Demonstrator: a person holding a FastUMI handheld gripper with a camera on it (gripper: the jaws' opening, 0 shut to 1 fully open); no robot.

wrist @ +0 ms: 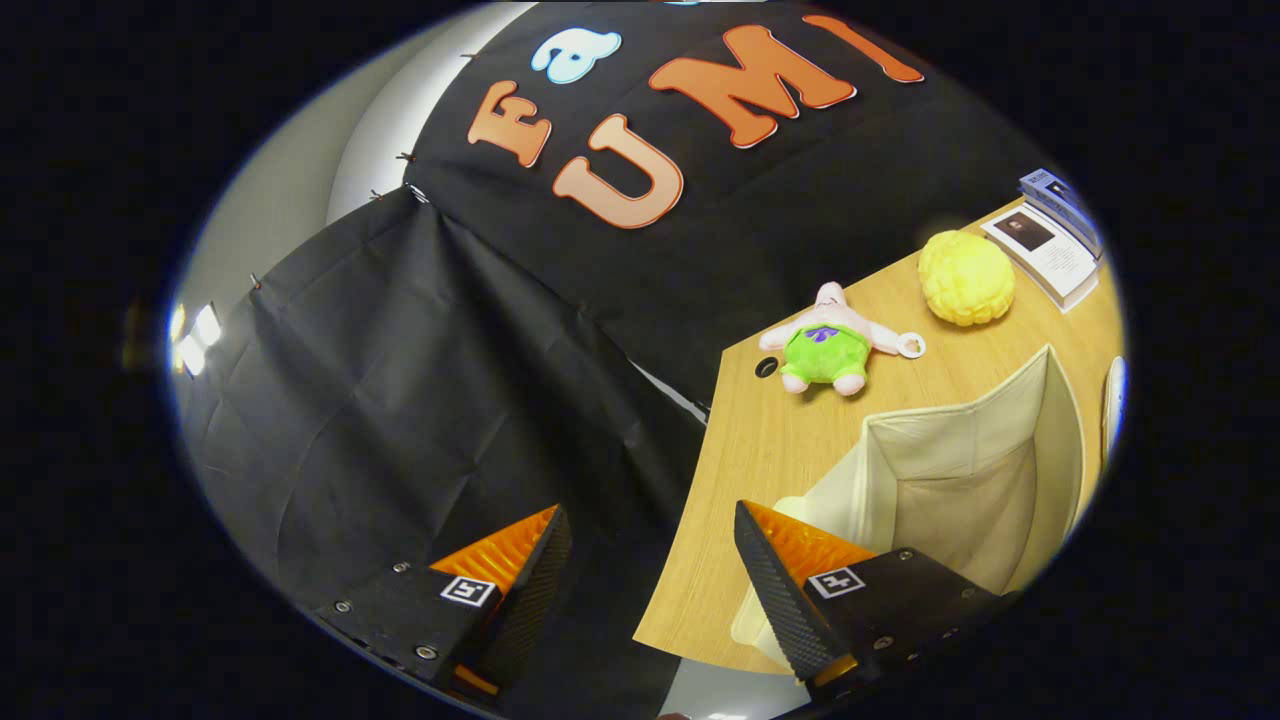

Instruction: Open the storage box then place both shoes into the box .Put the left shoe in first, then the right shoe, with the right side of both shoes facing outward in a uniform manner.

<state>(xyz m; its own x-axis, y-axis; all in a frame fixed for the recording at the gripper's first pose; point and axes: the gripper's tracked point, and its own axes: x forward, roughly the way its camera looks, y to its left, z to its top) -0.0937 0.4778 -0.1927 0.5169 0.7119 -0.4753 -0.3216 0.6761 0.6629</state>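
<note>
One gripper [650, 530], two fingers [775, 590], spread wide apart with nothing between them; the gap frames black booth cloth and the desk's near corner. One wooden desk [760, 450] lies ahead at about two o'clock from the fingers, seen tilted. One storage box [960, 480], cream fabric, stands on the desk directly beyond the right-hand finger, which overlaps its near wall. The box is open at the top, its mouth facing toward the camera and upward; its long axis runs roughly from the fingers toward two o'clock. The interior visible is bare fabric; the near corner and lower part are hidden behind the finger, and the far side is cut off.

Beyond the box, at about twelve o'clock from it, one plush toy [830, 345], pink with green shorts, lies flat beside one small dark hole [766, 367] in the desk. One yellow knobbly ball [966, 277] sits at one o'clock from the box. One stack of booklets [1050, 245] lies just past it, its number hard to make out.
</note>
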